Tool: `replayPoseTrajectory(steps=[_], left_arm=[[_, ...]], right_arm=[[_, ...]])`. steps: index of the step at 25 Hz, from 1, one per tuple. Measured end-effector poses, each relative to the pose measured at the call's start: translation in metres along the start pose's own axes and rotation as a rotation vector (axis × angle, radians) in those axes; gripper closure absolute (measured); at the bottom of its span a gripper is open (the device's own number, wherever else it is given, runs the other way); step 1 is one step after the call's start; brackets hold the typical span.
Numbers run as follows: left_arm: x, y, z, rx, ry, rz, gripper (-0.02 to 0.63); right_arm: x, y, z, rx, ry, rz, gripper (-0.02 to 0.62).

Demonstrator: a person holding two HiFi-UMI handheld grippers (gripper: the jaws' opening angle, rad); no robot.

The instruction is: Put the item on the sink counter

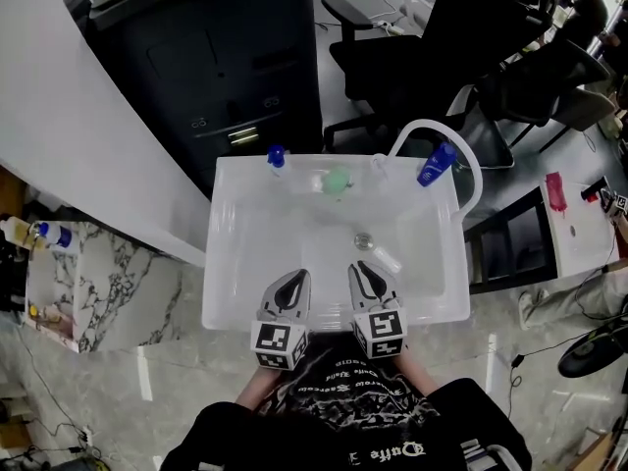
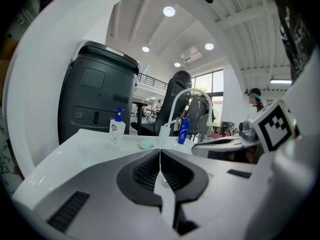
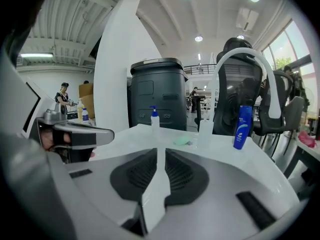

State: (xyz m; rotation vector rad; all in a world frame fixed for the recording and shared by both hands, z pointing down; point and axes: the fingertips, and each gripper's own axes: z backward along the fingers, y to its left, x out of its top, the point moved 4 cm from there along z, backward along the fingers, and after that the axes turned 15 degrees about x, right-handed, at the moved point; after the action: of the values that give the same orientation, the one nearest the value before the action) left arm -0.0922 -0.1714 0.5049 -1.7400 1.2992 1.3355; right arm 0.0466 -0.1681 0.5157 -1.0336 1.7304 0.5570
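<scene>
Ahead on sink rim (image 1: 210, 253): pump bottle (image 1: 277, 158), blue bottle (image 1: 436, 163), maybe soap (image 1: 338, 182).

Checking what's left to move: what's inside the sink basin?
A round drain and a clear bottle-like item lying beside it. The left gripper and right gripper cover the basin's near floor; anything under them is hidden.

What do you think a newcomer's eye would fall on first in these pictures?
The white sink fills the middle of the head view, with a curved white pipe arching over its back right corner. On its back rim stand a white pump bottle at the left and a blue bottle at the right. The left gripper and right gripper sit side by side over the near edge.
</scene>
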Motion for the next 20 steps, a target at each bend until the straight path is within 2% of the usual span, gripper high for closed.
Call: replayPoseTrajectory(steps=[6, 20], left_arm=[[-0.001, -0.006, 0.005, -0.011, -0.006, -0.004, 0.598], [-0.001, -0.009, 0.005, -0.013, -0.015, -0.021, 0.598]], right_arm=[[0.001, 0.003, 0.008, -0.006, -0.011, 0.006, 0.595], [0.021, 0.007, 0.007, 0.001, -0.036, 0.057, 0.597]])
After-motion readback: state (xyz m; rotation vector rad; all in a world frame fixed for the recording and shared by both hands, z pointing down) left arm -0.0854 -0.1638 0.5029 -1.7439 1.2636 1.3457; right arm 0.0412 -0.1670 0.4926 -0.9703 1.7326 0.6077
